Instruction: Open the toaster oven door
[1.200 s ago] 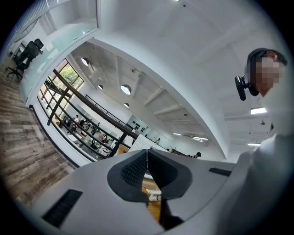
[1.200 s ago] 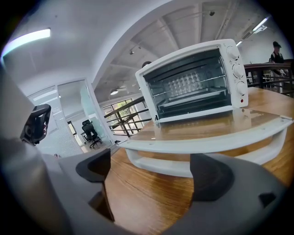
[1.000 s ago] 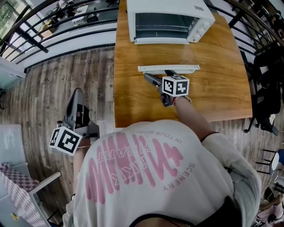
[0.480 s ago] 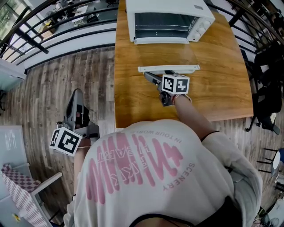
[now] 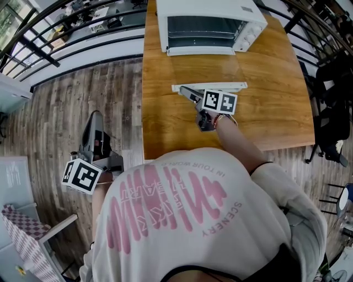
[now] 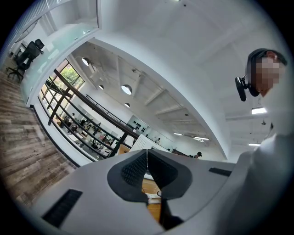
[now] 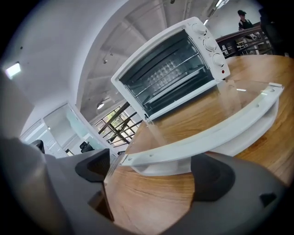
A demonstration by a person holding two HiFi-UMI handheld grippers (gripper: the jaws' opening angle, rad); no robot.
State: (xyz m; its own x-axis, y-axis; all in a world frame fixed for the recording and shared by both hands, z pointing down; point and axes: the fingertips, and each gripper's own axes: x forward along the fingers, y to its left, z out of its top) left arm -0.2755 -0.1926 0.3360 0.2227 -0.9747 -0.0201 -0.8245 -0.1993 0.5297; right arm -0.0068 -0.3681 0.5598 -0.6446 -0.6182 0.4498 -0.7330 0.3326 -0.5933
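A plank floor (image 5: 66,110) and a dark railing (image 5: 66,33) fill the left of the head view, and a wooden bench (image 5: 165,132) runs down the middle. The white toaster oven (image 5: 209,8) stands at the top centre of the bench. Its door (image 5: 207,69) already lies swung down and forward, nearly flat, with the wood grain showing through the glass and the rack bare in the open cavity behind.

The white handle (image 5: 209,85) runs along the door's near edge. The right hand-held gripper (image 7: 151,172) sits just below it, jaws spread wide and released. In its own view the handle's mount shows between the two pads, but I cannot tell whether either pad touches it.

The left hand-held gripper (image 6: 147,160) hangs at the lower left of the head view, over the floor and well apart from the bench, its jaws pressed together on nothing.

By my reading the door is a light, stiff pane on a bottom hinge – fragile glass, so the hold belongs on the handle bar, near its middle. That bar looks smooth and could slip from a loose grip.
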